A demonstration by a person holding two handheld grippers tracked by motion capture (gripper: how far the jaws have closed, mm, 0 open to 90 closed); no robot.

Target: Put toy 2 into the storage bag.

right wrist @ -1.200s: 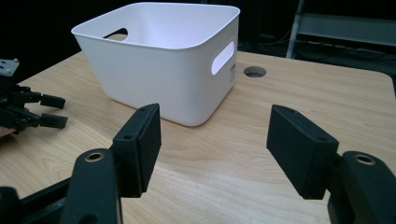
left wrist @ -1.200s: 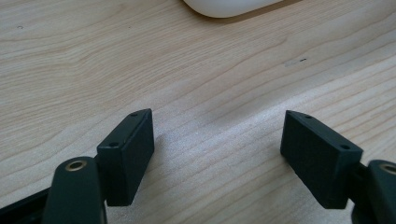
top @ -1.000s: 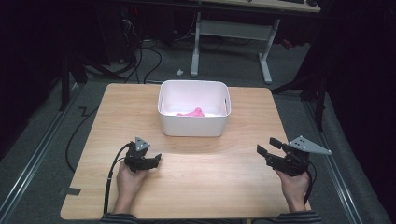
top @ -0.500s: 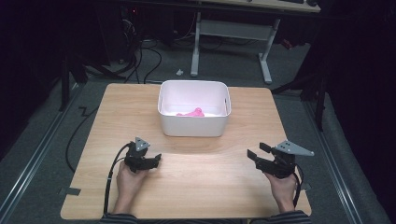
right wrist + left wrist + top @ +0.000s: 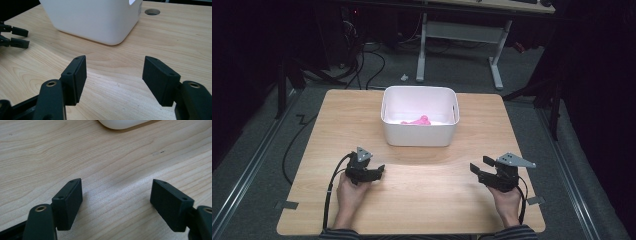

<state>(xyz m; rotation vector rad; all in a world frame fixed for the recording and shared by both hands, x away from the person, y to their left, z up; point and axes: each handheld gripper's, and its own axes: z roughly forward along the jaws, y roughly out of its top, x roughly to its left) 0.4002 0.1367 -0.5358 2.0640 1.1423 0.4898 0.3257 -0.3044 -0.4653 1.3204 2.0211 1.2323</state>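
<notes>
Left tool: lower left of the high view, resting low over the tabletop, held by the left hand. Jaws apart, nothing between them. In the left gripper view, 2 black jaws rising from the bottom corners with bare wood grain in the gap.

Right tool: lower right of the high view, held by the right hand, grey 3-cornered plate on top. Jaws apart, nothing between them. In the right gripper view, 2 black jaws standing wide, bare wood in the gap, pointed toward the tub.

White tub: upper centre of the high view, standing upright on the far half of the tabletop, well apart from both tools. Rounded corners, open top. In the right gripper view, upper centre of the frame, beyond the jaws. In the left gripper view, lower rim at the top edge of the frame.

Pink thing: inside the tub, lying on its floor near the front wall. Shape too small to tell.

Left tool as seen in the right gripper view: upper left of the frame, jaws apart.

Round hole: upper right of the right gripper view, set into the tabletop past the tub.

Cables: 1 trailing from each tool toward the bottom of the high view.
</notes>
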